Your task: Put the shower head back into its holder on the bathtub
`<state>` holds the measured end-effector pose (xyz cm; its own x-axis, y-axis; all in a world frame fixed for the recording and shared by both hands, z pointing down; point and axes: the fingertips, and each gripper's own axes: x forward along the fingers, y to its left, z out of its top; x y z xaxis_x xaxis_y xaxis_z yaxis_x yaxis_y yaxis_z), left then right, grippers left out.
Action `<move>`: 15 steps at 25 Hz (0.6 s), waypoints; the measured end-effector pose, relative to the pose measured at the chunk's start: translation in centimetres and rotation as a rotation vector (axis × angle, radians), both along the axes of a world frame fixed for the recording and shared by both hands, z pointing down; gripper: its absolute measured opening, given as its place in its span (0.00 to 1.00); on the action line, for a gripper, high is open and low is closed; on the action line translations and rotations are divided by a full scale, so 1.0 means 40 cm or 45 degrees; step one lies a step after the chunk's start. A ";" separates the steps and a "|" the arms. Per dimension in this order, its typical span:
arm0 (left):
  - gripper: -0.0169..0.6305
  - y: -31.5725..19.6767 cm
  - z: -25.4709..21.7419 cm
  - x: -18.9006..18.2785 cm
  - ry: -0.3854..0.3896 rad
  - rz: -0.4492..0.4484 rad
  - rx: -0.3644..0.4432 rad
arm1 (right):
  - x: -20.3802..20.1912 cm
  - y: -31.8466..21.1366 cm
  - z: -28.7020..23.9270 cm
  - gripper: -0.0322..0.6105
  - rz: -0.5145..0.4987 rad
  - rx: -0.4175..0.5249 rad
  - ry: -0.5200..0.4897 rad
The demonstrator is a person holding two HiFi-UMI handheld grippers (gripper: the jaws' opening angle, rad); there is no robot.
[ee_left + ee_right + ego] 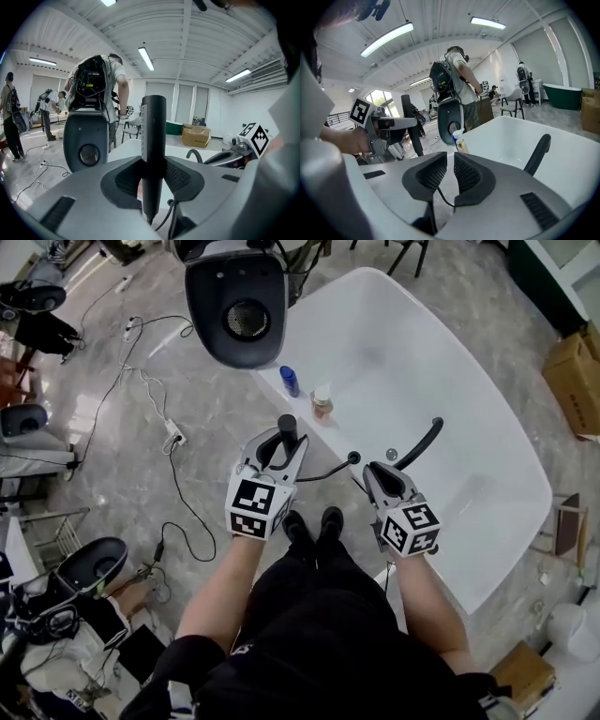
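Two grippers at white oval bathtub (450, 381) rim | our left gripper (153, 168) clamps black stick-shaped shower head (153, 126), black curved spout (422, 440) at its 3 o'clock | our right gripper (450, 164) stands slightly apart, gripping nothing; thin black hose (443, 196) beneath | long axis upright: tip 12 o'clock, hose end 6 | we judge: keep it plumb, hose slack, seat hose-end first.

bathtub (427, 357) 1 | shower head (287, 427) 1 | faucet (422, 442) 1 | blue bottle (290, 381) + small bottle (322, 402) 2 | left gripper (279, 454) + right gripper (376, 471) 2

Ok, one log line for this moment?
left gripper: shut on shower head, held upright | right gripper: open, empty | bathtub: shower head not yet stowed
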<state>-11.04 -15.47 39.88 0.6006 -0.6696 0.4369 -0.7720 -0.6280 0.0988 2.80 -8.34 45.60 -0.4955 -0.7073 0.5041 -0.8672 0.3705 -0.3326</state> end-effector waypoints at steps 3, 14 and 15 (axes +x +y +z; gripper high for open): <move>0.24 -0.016 0.050 0.037 0.003 -0.001 -0.048 | 0.006 0.014 0.059 0.16 -0.022 -0.048 -0.006; 0.24 -0.037 0.271 0.081 0.032 0.045 -0.126 | -0.052 0.051 0.349 0.27 -0.020 -0.294 0.024; 0.24 -0.040 0.293 0.076 0.032 0.047 -0.129 | -0.059 0.052 0.380 0.27 -0.007 -0.311 0.026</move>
